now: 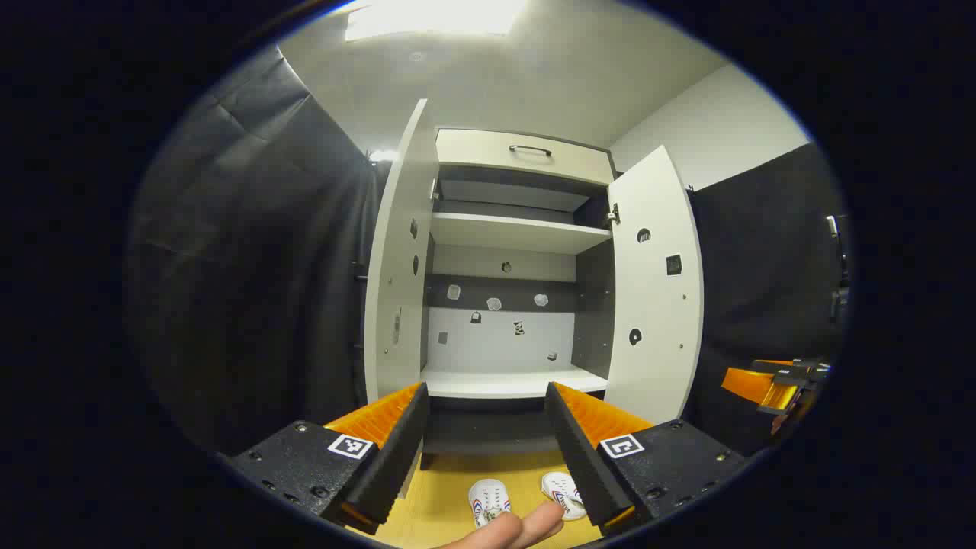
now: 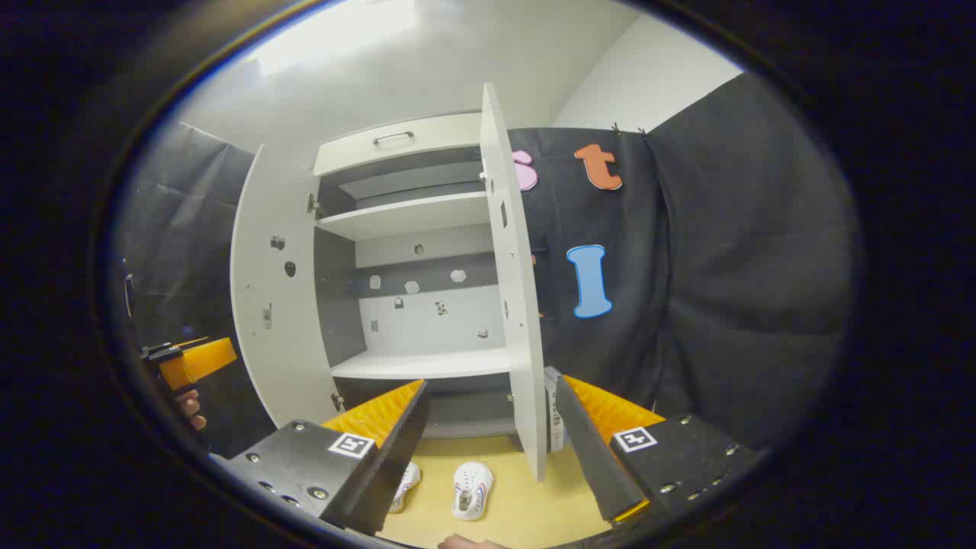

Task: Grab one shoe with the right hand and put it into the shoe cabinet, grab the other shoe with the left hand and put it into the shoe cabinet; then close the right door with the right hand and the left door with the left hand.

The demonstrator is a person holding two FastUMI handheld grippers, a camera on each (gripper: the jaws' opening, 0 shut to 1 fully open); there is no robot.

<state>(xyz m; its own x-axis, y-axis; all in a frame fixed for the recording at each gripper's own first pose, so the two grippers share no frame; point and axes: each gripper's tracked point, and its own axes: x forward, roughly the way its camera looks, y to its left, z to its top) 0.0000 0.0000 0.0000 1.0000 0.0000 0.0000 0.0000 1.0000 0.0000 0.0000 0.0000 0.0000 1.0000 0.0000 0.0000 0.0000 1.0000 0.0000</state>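
Two small white shoes sit side by side on the wooden floor in front of the shoe cabinet [image 1: 503, 381]: one shoe [image 1: 488, 499] and the other shoe [image 1: 563, 493] show in the left gripper view, and again as a shoe [image 2: 471, 489] and a part-hidden shoe [image 2: 406, 482] in the right gripper view. The cabinet's left door [image 1: 396, 267] and right door [image 1: 656, 282] stand wide apart. My left gripper [image 1: 486, 408] is open above the shoes, holding nothing. My right gripper [image 2: 492, 404] is open too, near the right door's edge [image 2: 518, 305].
White shelves [image 1: 518, 232] divide the cabinet, with a drawer [image 1: 526, 152] on top. Black cloth walls flank both sides. The other gripper [image 1: 774, 381] hangs at the right in the left gripper view. A fingertip [image 1: 526, 526] shows at the bottom edge.
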